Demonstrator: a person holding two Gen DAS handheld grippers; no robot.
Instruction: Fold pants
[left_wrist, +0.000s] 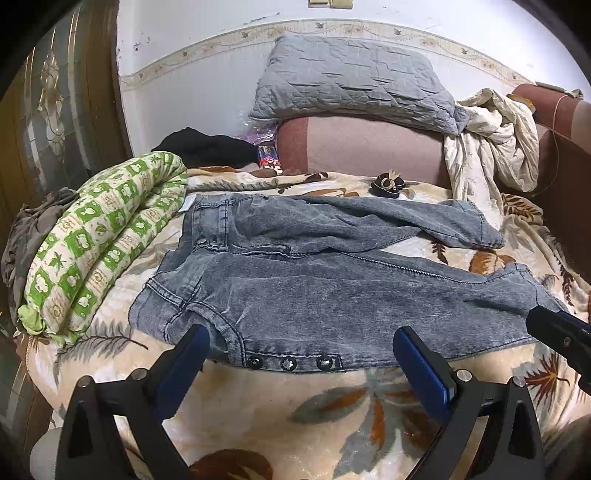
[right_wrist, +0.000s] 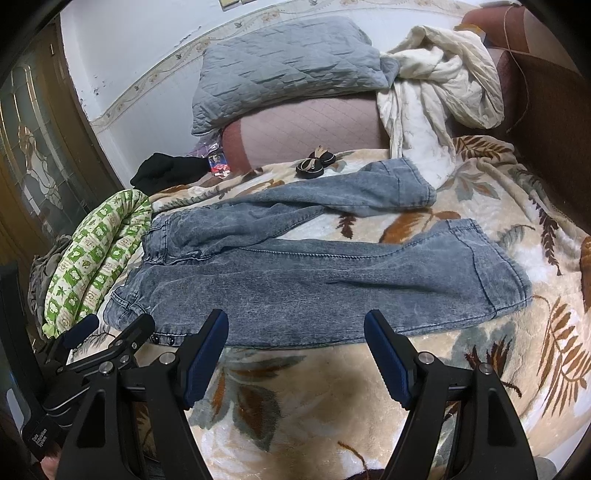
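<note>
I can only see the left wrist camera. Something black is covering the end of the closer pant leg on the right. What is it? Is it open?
Observer: That's the right gripper. Its jaws are wide open and hold nothing.
Operator: Where does that leg end?
Observer: The near leg of the jeans ends in a hem. It lies flat on the leaf blanket, with nothing covering it.
Operator: What does my left gripper look like from over there?
Observer: The left gripper is open. It is at the waist end, beside the snap buttons. I can't tell if it touches the jeans.
</note>
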